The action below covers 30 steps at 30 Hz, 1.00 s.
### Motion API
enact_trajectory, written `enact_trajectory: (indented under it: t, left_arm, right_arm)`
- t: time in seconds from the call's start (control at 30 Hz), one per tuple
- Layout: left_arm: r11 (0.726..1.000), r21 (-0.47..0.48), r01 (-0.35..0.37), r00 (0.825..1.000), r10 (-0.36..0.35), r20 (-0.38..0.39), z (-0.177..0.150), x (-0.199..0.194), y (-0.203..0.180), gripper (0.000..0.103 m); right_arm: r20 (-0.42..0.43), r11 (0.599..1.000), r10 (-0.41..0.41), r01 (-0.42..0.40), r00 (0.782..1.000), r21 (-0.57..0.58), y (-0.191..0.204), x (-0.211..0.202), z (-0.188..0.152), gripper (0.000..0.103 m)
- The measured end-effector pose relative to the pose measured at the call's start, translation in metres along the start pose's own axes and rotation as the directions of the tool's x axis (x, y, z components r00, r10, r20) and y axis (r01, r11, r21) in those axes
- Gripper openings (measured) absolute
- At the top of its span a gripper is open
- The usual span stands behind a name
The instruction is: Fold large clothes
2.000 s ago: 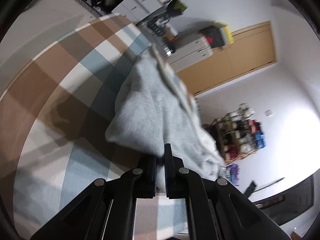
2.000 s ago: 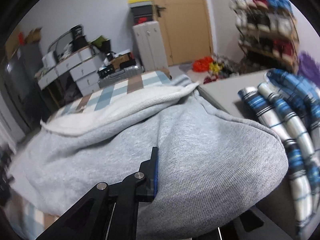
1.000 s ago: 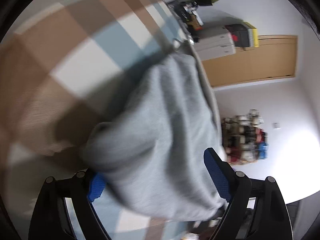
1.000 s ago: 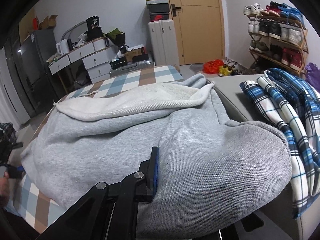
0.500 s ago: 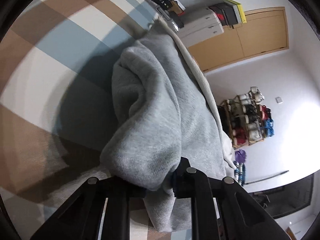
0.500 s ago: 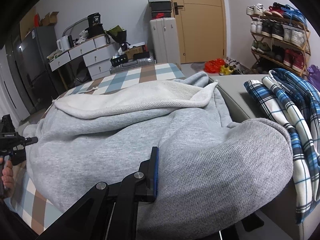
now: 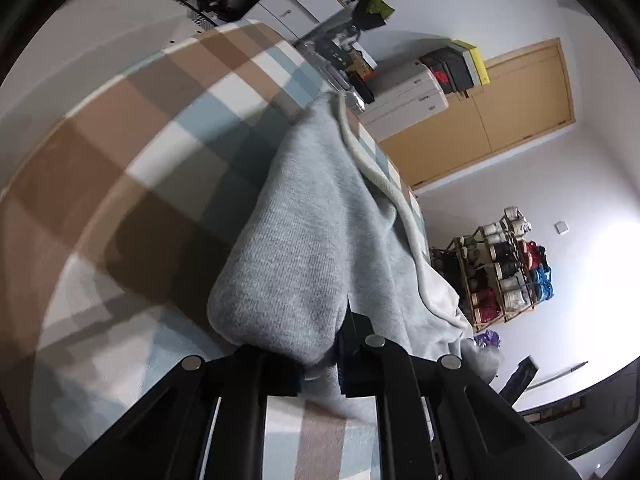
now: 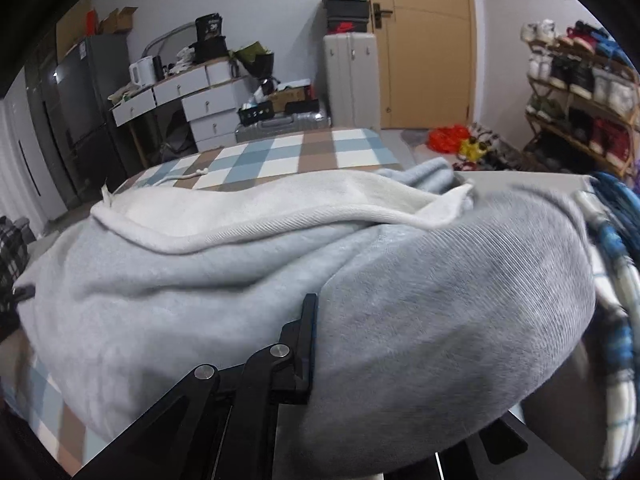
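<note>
A large grey sweatshirt (image 7: 304, 248) with a cream lining (image 8: 256, 216) lies across a bed with a checked cover (image 7: 132, 152). My left gripper (image 7: 320, 364) is shut on a bunched corner of the grey sweatshirt, which bulges up over the black fingers and is lifted off the cover. My right gripper (image 8: 320, 344) is shut on another edge of the grey sweatshirt (image 8: 440, 320); only its left finger (image 8: 306, 344) shows, the other is buried under the cloth. The fabric hangs stretched between both grippers.
A blue-and-white plaid shirt (image 8: 616, 280) lies at the right on a grey surface. Beyond the bed stand white drawers (image 8: 200, 100), a suitcase (image 8: 352, 80), a wooden door (image 8: 424, 40) and a shoe rack (image 8: 580, 92). A person's plaid sleeve (image 8: 12, 252) shows at the left edge.
My left gripper, wide open around the sweatshirt corner a second ago, has shut on it and lifted it. The right gripper kept its grip and shifted sideways with the cloth.
</note>
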<state>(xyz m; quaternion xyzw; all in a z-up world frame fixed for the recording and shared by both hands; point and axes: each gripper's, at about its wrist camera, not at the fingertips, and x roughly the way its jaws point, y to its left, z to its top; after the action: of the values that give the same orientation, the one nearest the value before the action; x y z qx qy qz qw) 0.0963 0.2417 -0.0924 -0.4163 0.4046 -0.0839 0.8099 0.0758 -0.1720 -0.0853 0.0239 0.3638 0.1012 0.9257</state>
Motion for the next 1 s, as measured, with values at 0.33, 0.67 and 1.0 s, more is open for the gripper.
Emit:
enact_trajectory:
  t: [0.33,0.67,1.0]
  left_arm:
    - [1.0,0.009,0.021,1.0,-0.021,0.009,-0.004,-0.008,-0.006,0.005]
    - [0.996,0.062,0.06,0.997,-0.058,-0.046,-0.004,-0.005,-0.018,0.005]
    - [0.995,0.03,0.094,0.99,-0.09,-0.111,-0.044,-0.008,-0.008,0.006]
  right_arm:
    - [0.04,0.99,0.107,-0.103,0.993,-0.095,0.039,-0.013,0.011,0.007]
    - [0.052,0.994,-0.086,0.083,0.995,0.07,-0.047,-0.05,-0.031,0.005]
    - [-0.14,0.996,-0.069,0.076,0.988,0.045,-0.077,-0.044,-0.03,0.007]
